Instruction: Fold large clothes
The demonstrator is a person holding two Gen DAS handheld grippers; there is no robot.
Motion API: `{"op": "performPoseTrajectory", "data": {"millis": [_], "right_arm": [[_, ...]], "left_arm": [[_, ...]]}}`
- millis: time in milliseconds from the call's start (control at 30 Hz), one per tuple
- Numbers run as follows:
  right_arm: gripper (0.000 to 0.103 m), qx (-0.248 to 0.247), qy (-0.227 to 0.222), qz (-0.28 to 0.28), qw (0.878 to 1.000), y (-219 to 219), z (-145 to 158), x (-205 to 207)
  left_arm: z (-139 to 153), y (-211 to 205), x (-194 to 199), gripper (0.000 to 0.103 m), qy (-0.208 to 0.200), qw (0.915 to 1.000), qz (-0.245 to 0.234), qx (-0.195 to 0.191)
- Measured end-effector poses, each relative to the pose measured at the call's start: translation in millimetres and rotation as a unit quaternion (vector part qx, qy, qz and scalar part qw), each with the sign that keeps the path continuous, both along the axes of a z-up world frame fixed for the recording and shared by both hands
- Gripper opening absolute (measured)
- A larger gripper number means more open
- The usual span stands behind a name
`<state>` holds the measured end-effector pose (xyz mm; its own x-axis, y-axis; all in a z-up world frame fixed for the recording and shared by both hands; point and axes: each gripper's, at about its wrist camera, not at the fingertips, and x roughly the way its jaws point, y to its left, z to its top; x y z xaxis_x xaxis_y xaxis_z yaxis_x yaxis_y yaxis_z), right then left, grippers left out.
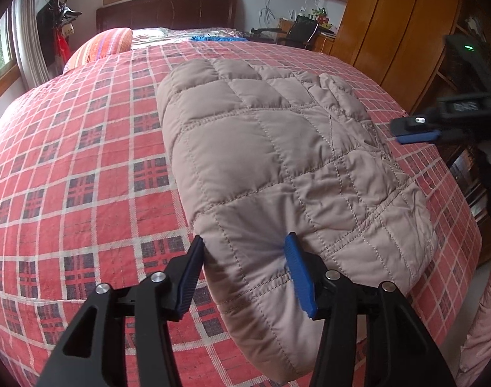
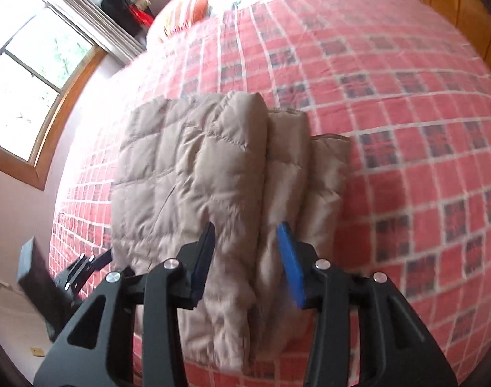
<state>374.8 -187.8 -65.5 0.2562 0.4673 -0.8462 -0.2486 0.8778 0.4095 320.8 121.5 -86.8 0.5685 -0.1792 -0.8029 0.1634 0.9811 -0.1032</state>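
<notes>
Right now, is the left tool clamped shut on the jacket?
No, the left tool is open, its fingers apart over the folded jacket.

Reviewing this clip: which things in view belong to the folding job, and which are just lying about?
Job:
- beige quilted jacket, folded on the bed
- left gripper
- right gripper
- red plaid bedspread

Lying about:
- striped pillow
- blue cloth
- coat rack
- wardrobe

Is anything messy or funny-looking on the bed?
Not really. The puffy jacket lies folded on the checked bedspread, its layers just a bit uneven along one edge. Both tongs are open.
</notes>
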Motion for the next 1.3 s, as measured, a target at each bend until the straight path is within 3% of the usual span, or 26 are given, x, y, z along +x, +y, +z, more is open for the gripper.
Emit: {"op": "performPoseTrajectory", "data": {"millis": [133, 267, 433, 567, 667, 867, 1033, 1100, 1133, 1167, 1300], "right_arm": [[0.04, 0.019, 0.031, 0.004, 0.999, 11.4, -24.7, 34.0], [0.011, 0.041, 0.042, 0.018, 0.998, 10.9, -31.3, 40.4], [0.004, 0.05, 0.045, -0.001, 0.998, -8.3, -17.1, 24.9], [0.004, 0.023, 0.018, -0.003, 1.0, -16.7, 2.6, 3.9], [0.004, 0.0, 0.011, -0.01, 1.0, -25.0, -1.6, -5.3], [0.005, 0.002, 0.058, -0.02, 0.998, -27.6, -49.3, 9.1], [0.008, -0.001, 0.051, -0.018, 0.999, -26.3, -49.2, 7.7], [0.017, -0.005, 0.041, -0.019, 0.999, -30.0, -44.5, 1.3], [0.03, -0.019, 0.035, -0.025, 0.999, -32.7, -41.3, -4.6], [0.034, -0.025, 0.027, -0.029, 0.999, -35.1, -36.8, -12.0], [0.041, -0.03, 0.022, -0.018, 0.999, -42.7, -33.3, -31.7]], "left_arm": [[-0.1, -1.4, -0.9, 0.052, -0.001, 1.0, 0.0, 0.004], [1.8, -2.0, 0.6, 0.052, 0.003, 1.0, 0.001, 0.007], [16.3, -2.5, -1.7, 0.055, -0.015, 0.9996, 0.022, 0.012], [30.2, -3.9, -0.3, 0.053, -0.043, 0.998, 0.041, 0.021], [32.3, -3.9, 8.2, 0.053, -0.041, 0.998, 0.046, 0.015], [16.6, -12.0, 19.9, 0.054, -0.029, 0.9981, 0.045, 0.029], [15.3, -13.8, 20.6, 0.054, -0.027, 0.9981, 0.045, 0.032], [15.1, -13.5, 21.1, 0.053, -0.025, 0.9982, 0.046, 0.029], [14.9, -14.6, 20.7, 0.053, -0.026, 0.9981, 0.046, 0.031], [14.9, -15.5, 20.3, 0.053, -0.027, 0.9981, 0.046, 0.033], [14.1, -16.6, 22.4, 0.053, -0.026, 0.9981, 0.045, 0.033]]}}
